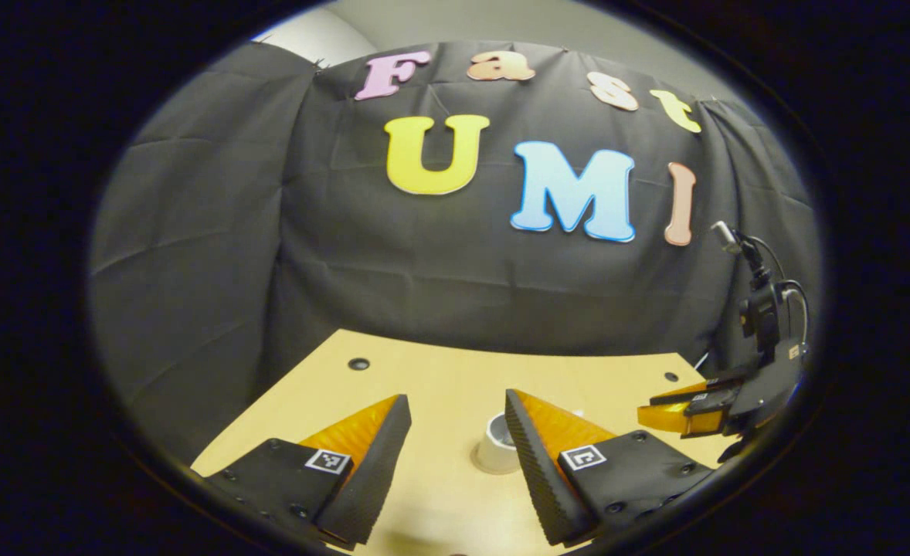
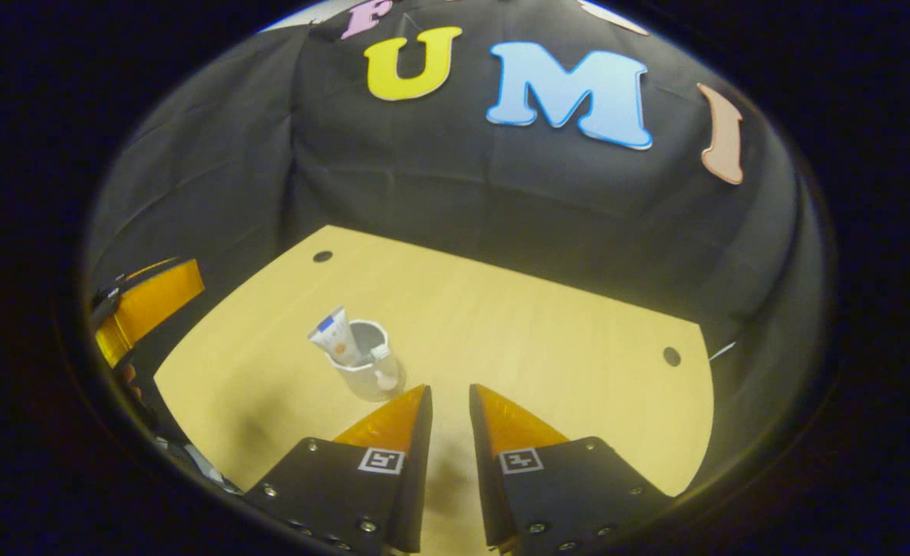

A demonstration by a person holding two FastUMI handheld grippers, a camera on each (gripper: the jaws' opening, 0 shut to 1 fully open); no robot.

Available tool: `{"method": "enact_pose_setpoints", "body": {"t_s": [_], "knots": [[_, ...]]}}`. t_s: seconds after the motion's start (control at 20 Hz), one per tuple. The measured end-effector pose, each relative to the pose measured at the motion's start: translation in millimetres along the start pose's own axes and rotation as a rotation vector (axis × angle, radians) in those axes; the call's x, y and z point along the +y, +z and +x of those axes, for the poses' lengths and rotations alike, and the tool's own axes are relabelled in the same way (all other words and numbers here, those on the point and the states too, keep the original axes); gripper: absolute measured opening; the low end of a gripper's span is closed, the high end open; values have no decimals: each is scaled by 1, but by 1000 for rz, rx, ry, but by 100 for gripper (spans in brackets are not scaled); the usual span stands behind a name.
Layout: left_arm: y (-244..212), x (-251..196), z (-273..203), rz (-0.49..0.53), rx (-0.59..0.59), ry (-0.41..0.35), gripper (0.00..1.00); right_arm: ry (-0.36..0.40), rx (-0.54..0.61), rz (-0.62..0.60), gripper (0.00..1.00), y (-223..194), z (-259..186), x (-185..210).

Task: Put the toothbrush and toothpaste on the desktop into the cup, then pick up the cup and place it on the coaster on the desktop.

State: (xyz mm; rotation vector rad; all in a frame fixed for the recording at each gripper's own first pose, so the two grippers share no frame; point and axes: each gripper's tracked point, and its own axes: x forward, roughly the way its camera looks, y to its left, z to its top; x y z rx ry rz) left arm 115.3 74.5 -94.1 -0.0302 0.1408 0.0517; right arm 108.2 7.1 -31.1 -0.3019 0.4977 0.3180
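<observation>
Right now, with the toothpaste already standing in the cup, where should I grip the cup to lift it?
Grip the cup by its outer wall, low down, coming in level from the side. The toothpaste leans out over one side of the rim, so a top grasp would likely hit it. The left gripper is open and the cup sits just beyond it, probably the easier one.

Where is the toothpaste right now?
In the right gripper view, the toothpaste stands in the cup on the desktop, left of the right gripper.
</observation>
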Motion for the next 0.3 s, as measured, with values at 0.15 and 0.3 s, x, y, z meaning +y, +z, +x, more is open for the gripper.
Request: {"method": "enact_pose_setpoints", "body": {"t_s": [0.15, 0.3], "knots": [[33, -28, 12, 47, -61, -55, 84, -91, -140, 53, 30, 40, -25, -19], [62, -51, 13, 81, -119, -91, 83, -149, -273, 115, 30, 71, -52, -28]]}}
